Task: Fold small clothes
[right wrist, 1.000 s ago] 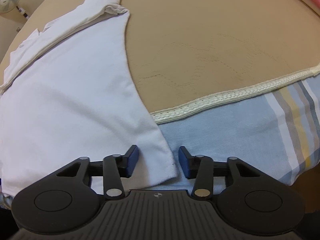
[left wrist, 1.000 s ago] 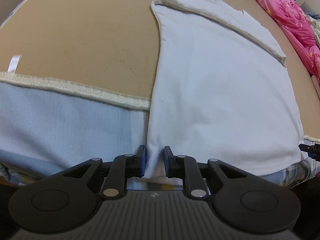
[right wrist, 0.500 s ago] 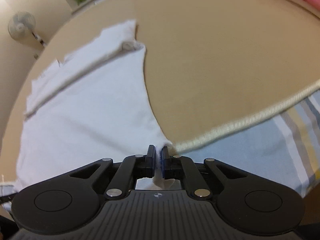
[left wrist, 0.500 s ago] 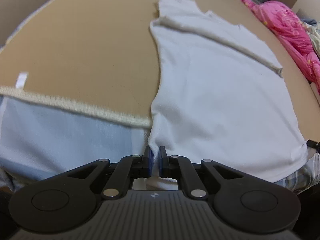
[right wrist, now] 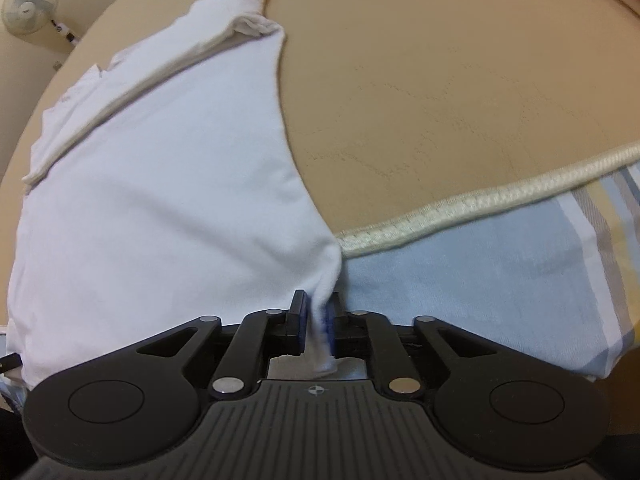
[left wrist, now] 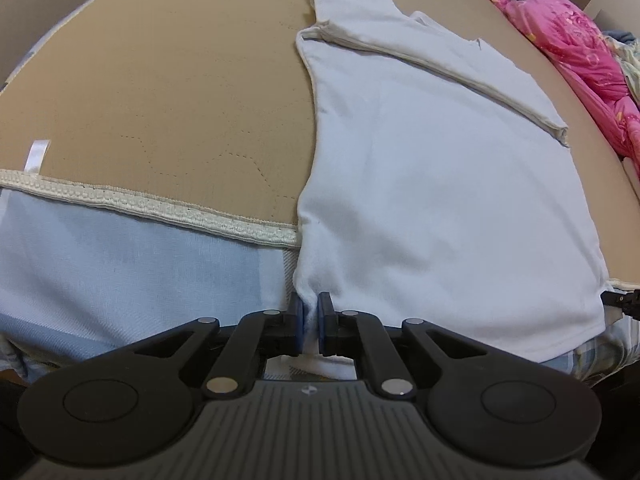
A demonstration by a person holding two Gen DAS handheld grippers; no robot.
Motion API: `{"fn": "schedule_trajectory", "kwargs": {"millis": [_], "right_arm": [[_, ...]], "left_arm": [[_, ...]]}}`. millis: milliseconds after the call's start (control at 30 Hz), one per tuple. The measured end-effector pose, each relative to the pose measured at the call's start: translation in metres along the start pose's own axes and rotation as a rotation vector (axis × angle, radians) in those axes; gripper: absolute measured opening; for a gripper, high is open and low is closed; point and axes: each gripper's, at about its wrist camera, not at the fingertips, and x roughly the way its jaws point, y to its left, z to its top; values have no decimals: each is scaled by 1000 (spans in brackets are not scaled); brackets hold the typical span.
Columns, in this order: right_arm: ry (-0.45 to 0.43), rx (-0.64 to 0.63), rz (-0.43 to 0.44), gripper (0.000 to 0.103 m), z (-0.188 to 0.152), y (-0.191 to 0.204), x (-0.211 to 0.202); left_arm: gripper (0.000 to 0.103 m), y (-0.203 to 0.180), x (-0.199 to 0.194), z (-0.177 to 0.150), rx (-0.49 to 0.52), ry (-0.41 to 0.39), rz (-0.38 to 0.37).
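Observation:
A white garment (left wrist: 440, 200) lies flat on a tan quilted mat (left wrist: 180, 80), its far part folded over into a band. My left gripper (left wrist: 311, 324) is shut on the garment's near left corner, with cloth pinched between the blue pads. In the right wrist view the same garment (right wrist: 160, 200) spreads to the left, and my right gripper (right wrist: 318, 324) pinches its near right corner. Its jaws are opening slightly, with bunched cloth still pressed between the pads. The right gripper's tip (left wrist: 620, 300) shows at the edge of the left wrist view.
The mat's cream lace trim (left wrist: 180, 214) runs along its near edge over a light blue sheet (left wrist: 120, 272) with striped fabric (right wrist: 612, 200) at the right. Pink bedding (left wrist: 580, 40) is piled at the far right. A wall fan (right wrist: 26, 8) stands beyond the mat.
Both grippers were open around the garment's near corners a second ago; both have closed on the cloth. The corners now bunch up between the pads.

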Motion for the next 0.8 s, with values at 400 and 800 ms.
{"fn": "schedule_trajectory", "kwargs": {"millis": [400, 800], "right_arm": [[28, -45, -4, 13, -3, 6, 5], [-302, 82, 261, 5, 8, -5, -86]], "left_arm": [[8, 0, 7, 0, -11, 39, -4], [5, -25, -71, 16, 139, -228, -96]]}}
